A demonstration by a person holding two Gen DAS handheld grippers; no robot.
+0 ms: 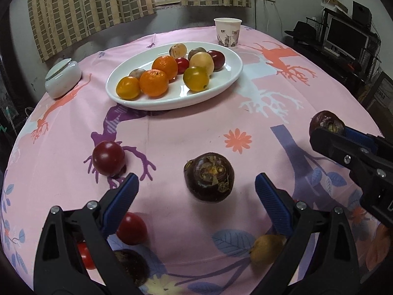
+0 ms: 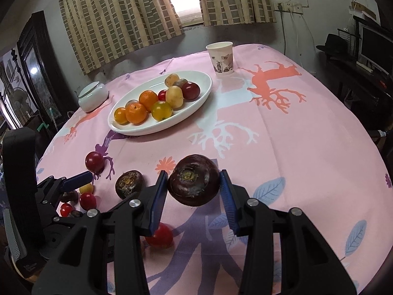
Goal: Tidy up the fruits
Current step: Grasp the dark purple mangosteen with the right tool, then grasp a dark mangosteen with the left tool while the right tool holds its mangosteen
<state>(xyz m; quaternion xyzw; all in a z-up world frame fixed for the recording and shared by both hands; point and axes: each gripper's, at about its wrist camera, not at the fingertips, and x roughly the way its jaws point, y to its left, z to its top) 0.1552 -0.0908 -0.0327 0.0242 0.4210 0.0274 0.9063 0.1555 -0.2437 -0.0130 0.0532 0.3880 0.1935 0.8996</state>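
Across the pink patterned tablecloth (image 1: 196,132), the biggest thing is the white oval plate (image 1: 228,78) at about twelve o'clock from the grippers, already loaded with roughly ten fruits: oranges, yellow and red tomatoes, pale round fruits. By that count the sorting looks more than half done. Beyond it stand a paper cup (image 1: 227,32) at one o'clock and a lidded white jar (image 1: 63,77) at ten o'clock, neither part of the job. Next in size, the right gripper (image 2: 194,184) is clamped on a dark mangosteen (image 2: 194,183), both blue pads pressing its sides and the fruit lifted clear of the cloth, with the plate well away at eleven o'clock in its own view; carrying it there is likely the step in hand. The left gripper (image 1: 196,191) stands wide apart and empty, its jaws bracketing a second mangosteen (image 1: 208,177) lying on the cloth without touching it. Smaller fruits remain loose: a dark red tomato (image 1: 108,157) at ten o'clock of the left gripper, a red tomato (image 1: 131,228) and another dark fruit (image 1: 132,265) near seven o'clock, a small yellow fruit (image 1: 265,249) at five o'clock, and a further red tomato (image 2: 159,238) beneath the right gripper. So at least seven pieces are left to reach the plate.
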